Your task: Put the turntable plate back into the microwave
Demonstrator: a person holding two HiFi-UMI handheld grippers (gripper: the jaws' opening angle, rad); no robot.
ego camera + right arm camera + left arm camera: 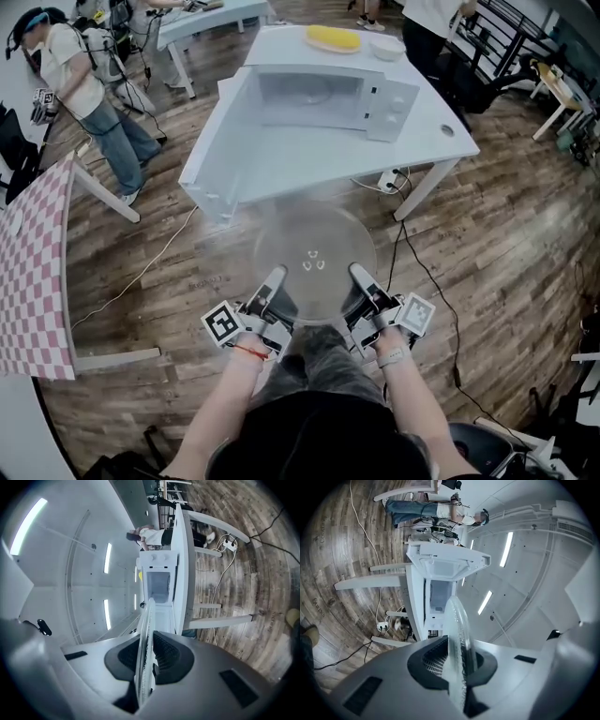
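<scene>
Left hand-held gripper point(273, 284) and right hand-held gripper point(362, 279) each clamp the glass turntable plate point(314, 264) (held level), facing the open microwave point(323, 101).

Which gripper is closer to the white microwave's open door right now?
Left. The left gripper, shut on the clear glass turntable plate, is in front and slightly right of the white microwave's open door; the right gripper grips the plate's other side, farther right.

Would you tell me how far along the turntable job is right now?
Done: the microwave stands open. In hand: left gripper and right gripper both clamp the turntable plate by its rim, above the floor. Left: carry it inside, set it down, release.
</scene>
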